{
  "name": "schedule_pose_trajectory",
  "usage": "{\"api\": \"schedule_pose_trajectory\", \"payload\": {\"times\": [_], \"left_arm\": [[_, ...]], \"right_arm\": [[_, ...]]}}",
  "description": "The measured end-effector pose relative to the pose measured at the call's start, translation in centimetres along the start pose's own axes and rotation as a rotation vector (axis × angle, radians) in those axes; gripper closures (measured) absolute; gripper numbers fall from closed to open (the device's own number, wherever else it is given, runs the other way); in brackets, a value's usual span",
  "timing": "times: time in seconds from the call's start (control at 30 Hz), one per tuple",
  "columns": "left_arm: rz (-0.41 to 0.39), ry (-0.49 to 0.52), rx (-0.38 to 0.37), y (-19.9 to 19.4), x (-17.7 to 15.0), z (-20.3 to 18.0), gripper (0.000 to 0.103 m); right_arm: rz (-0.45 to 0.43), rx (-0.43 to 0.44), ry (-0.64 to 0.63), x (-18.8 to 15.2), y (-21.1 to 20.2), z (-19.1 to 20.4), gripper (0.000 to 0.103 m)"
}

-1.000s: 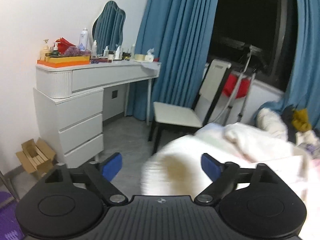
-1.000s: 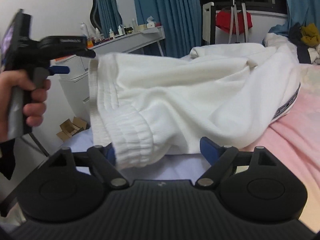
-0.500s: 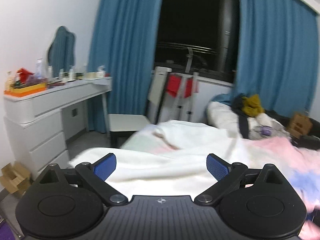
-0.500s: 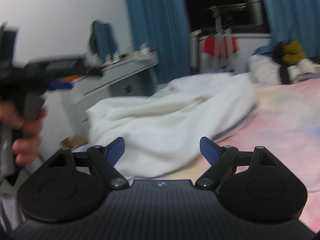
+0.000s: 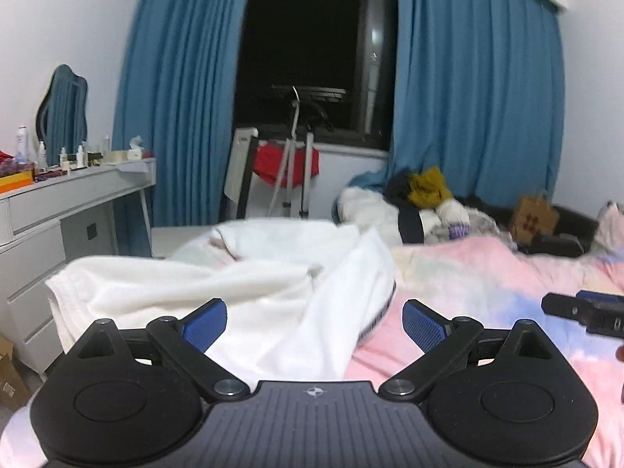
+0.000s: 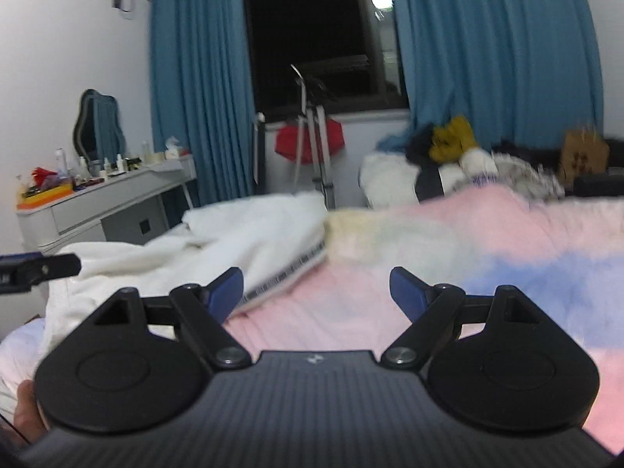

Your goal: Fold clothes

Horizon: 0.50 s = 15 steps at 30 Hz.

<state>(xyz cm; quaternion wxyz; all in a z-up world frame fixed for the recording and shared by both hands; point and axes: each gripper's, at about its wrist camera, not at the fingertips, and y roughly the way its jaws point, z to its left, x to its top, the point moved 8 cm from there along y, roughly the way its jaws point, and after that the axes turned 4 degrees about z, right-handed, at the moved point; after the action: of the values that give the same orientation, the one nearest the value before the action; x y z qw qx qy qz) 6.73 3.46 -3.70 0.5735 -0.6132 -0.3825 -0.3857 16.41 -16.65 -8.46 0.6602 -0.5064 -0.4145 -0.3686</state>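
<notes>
A white garment point(image 5: 234, 292) with a patterned trim lies crumpled on the left part of the pink and blue bed cover point(image 5: 487, 273). My left gripper point(image 5: 314, 323) stands open just above its near edge, and the pads press on nothing. My right gripper point(image 6: 316, 288) is open over the bare cover, with the white garment point(image 6: 234, 241) off to its left. Each gripper shows in the other's view: the right one point(image 5: 585, 312) at the right edge, the left one point(image 6: 35, 269) at the left edge. A hand point(image 6: 27, 409) shows at the bottom left.
A white dresser point(image 5: 58, 214) with bottles and a mirror stands at the left. A chair and a tripod with a red cloth point(image 5: 286, 163) stand under the dark window. A pile of clothes point(image 5: 421, 202) and a cardboard box point(image 5: 534, 214) lie beyond the bed.
Both views have swung right, from the dresser side to the window and bed. The white garment, hanging up between the grippers a second ago, now lies slumped on the bed, clear of the right gripper's fingers.
</notes>
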Motion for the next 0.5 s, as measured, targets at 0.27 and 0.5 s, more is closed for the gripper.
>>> {"api": "schedule_pose_trajectory", "payload": {"times": [0.27, 0.5], "left_arm": [[0.026, 0.089, -0.05, 5.5, 0.8, -2.5, 0.006], [-0.003, 0.16, -0.097, 17.5, 7.4, -7.2, 0.008]], "right_arm": [[0.007, -0.028, 0.067, -0.2, -1.4, -1.5, 0.019], [0.034, -0.114, 0.173, -1.1, -1.0, -5.5, 0.019]]}}
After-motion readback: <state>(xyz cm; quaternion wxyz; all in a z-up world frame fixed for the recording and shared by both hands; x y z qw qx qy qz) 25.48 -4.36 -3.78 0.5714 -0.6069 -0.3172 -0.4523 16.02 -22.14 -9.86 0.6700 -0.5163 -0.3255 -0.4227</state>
